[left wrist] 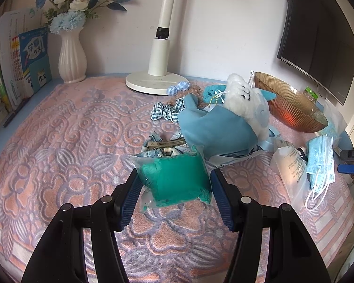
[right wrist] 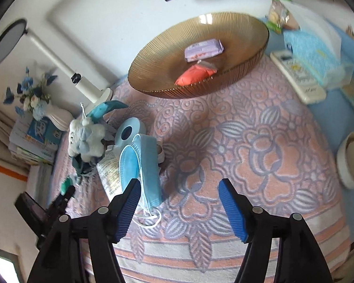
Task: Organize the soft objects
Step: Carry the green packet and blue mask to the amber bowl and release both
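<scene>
My left gripper (left wrist: 174, 176) is open, its jaws on either side of a green cloth in a clear bag (left wrist: 177, 179) lying on the pink patterned cloth. Behind it lie a plaid hair clip (left wrist: 165, 145), a blue fabric bag (left wrist: 212, 129), a white-and-blue plush toy (left wrist: 247, 99) and a checked scrunchie (left wrist: 167, 112). My right gripper (right wrist: 178, 188) is open and empty above the cloth. Blue face masks (right wrist: 144, 165) lie just left of its left finger. The amber glass bowl (right wrist: 153, 70) holds a purple pack (right wrist: 204, 49) and an orange pack (right wrist: 195, 74).
A white lamp base (left wrist: 153, 82), a white vase of blue flowers (left wrist: 72, 56) and books (left wrist: 23, 61) stand at the back. A remote (right wrist: 297, 75), a tissue pack (right wrist: 316, 54) and a round white dish (right wrist: 352, 160) lie at the right. A monitor (left wrist: 318, 35) hangs on the wall.
</scene>
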Demonstrator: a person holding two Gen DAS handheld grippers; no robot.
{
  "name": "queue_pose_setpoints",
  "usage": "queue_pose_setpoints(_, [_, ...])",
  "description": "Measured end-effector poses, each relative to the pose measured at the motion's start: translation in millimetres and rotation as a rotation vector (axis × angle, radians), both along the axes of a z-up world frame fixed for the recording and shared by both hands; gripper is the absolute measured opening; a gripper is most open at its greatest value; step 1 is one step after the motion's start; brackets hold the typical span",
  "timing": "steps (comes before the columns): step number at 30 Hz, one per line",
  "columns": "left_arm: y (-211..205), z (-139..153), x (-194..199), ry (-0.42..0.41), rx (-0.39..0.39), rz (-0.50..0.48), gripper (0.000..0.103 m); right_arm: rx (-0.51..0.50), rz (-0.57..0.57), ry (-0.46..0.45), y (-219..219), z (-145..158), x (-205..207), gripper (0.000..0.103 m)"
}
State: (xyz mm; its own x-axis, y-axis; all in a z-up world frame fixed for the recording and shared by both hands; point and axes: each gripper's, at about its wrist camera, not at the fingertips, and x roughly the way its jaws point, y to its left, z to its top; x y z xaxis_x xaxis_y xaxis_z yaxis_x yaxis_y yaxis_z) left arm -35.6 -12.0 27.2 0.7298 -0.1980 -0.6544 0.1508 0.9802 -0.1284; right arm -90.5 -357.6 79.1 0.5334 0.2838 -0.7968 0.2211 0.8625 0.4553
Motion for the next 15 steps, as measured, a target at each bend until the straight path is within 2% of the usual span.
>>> queue_pose_setpoints(1, [0,0,0,0.001,-0.001,0.000,0.057,0.020,-0.016,0.008,-2,-3,1,0.077])
queue_pose_setpoints(3, [0,-1,1,0.005,-0.001,0.001,0.057,-0.010,-0.071,0.031,-4,-6,4,0.084])
queue_pose_setpoints(5, [0,-1,1,0.006,0.000,0.003,0.057,-0.023,-0.088,0.034,-3,-9,9,0.085])
queue_pose_setpoints(10, [1,-2,3,0.013,0.001,0.010,0.057,0.075,-0.049,0.034,13,-19,24,0.085])
queue_pose_setpoints(15, [0,-3,4,0.020,0.007,0.008,0.057,0.004,-0.043,-0.027,29,-9,24,0.085])
